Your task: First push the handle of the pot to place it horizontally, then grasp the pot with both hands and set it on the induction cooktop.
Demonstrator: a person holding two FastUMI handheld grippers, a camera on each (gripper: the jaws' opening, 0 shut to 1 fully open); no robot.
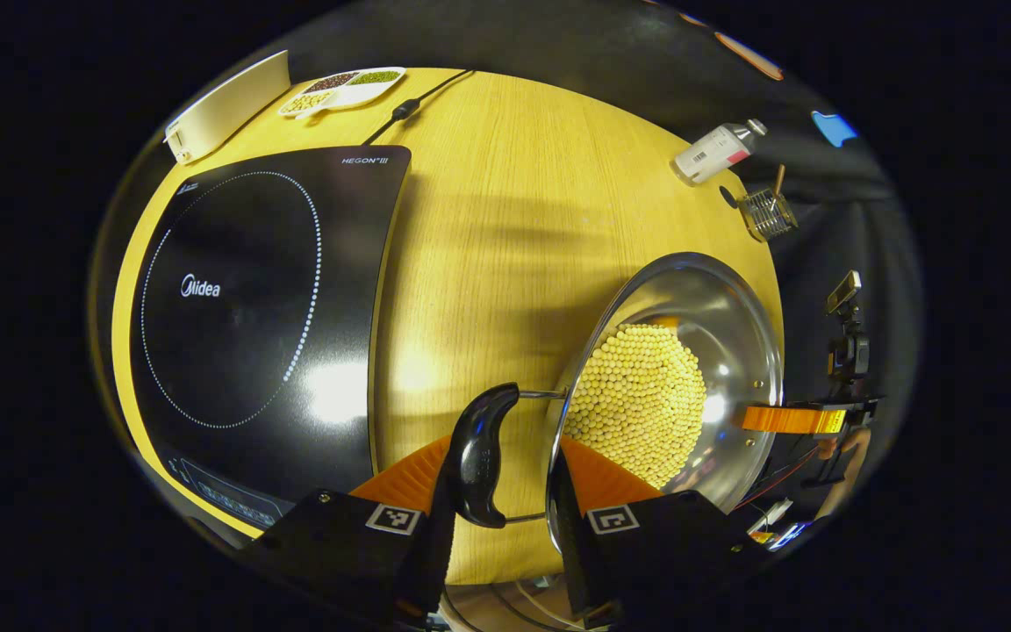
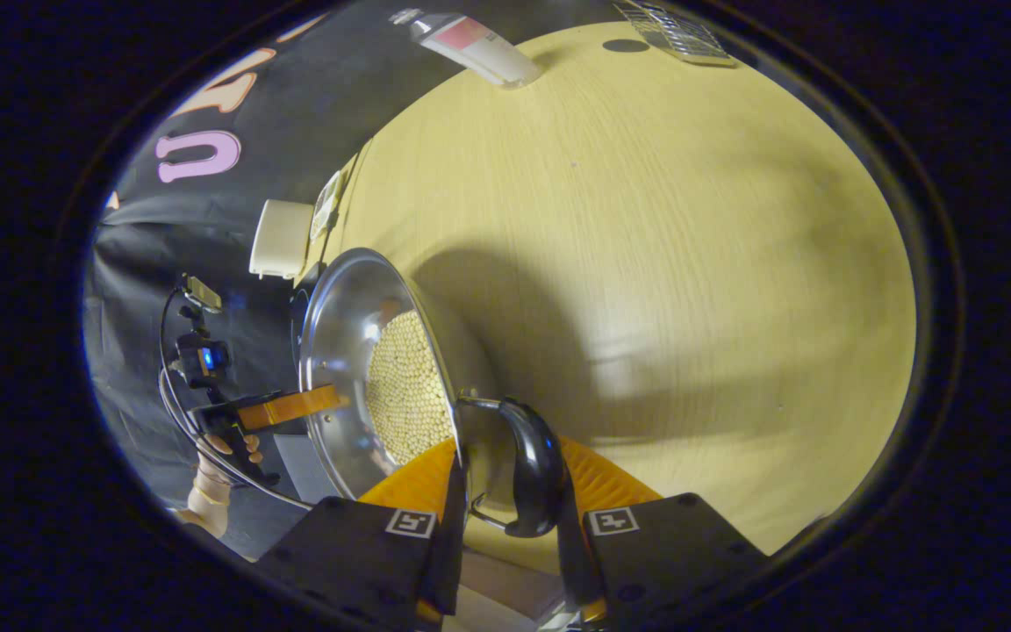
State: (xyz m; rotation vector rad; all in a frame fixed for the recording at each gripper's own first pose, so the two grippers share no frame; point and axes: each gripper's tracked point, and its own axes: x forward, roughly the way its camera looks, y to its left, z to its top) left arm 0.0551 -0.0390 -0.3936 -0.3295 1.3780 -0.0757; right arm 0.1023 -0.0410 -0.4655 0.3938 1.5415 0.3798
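Observation:
A steel pot (image 1: 716, 325) holding yellow beans (image 1: 641, 404) is on the wooden table (image 1: 505, 219), right of the black induction cooktop (image 1: 242, 307). My left gripper (image 1: 501, 518) is shut on the pot's near black side handle (image 1: 479, 452), one finger outside the handle and the other at the rim. My right gripper (image 2: 510, 527) grips the opposite black handle (image 2: 534, 470) the same way, with the pot (image 2: 339, 333) to its left. Each gripper also appears across the pot from the other: right gripper (image 1: 799, 420), left gripper (image 2: 286, 408). I cannot tell if the pot is touching the table.
Behind the cooktop lie a white box (image 1: 225, 105), a divided dish of beans (image 1: 343, 88) and a black cable (image 1: 405, 110). A white bottle (image 1: 716, 151) and a small wire basket (image 1: 767, 213) sit at the far right table edge. A hand (image 2: 207, 500) holds the left gripper.

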